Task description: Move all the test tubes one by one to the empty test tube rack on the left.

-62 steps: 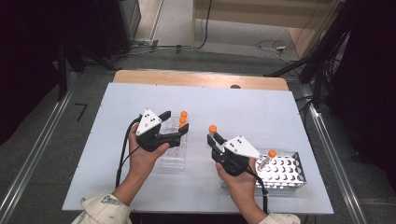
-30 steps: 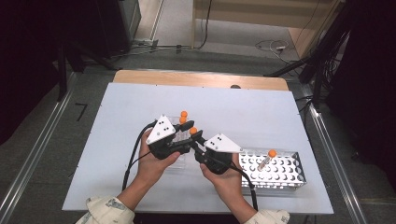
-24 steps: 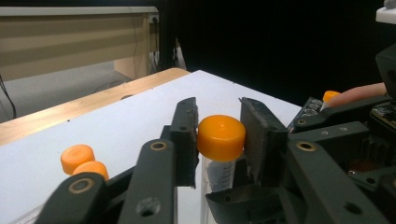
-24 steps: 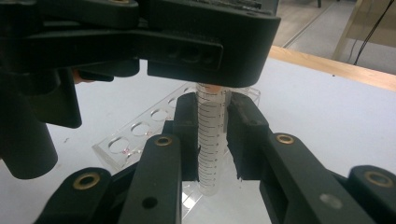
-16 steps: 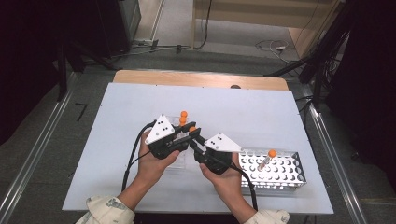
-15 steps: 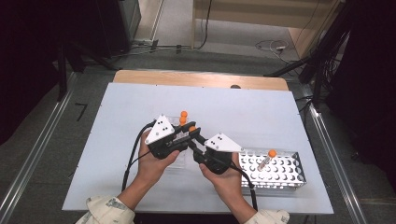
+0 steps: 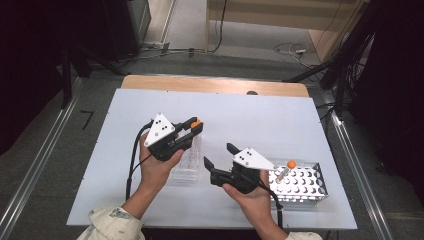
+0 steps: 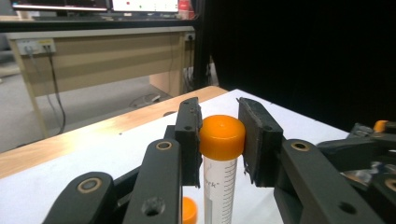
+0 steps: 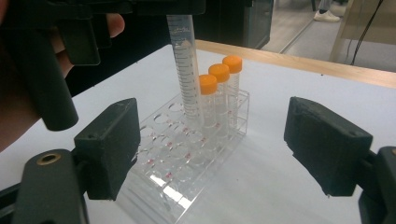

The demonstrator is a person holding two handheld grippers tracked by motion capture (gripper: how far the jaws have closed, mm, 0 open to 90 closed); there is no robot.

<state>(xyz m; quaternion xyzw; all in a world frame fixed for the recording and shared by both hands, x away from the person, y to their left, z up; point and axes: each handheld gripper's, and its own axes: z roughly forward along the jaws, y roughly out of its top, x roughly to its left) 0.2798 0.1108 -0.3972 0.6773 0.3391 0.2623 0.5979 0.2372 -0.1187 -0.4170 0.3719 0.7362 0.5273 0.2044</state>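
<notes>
Left tool (image 8: 219,140) pinching clear graduated orange-capped tube (image 8: 219,186), right tool (image 9: 212,149) just spread, empty.

The left tool (image 7: 196,126) gripped an orange-capped tube (image 7: 195,123) above the clear rack (image 7: 186,165); the right tool (image 7: 220,155), its jaws just opened, stood empty beside it on the surface (image 7: 280,120).

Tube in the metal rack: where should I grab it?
Pinch the tube at its orange cap, coming from above along its lean. That is probably easiest, since only that end sticks out of the metal rack.
</notes>
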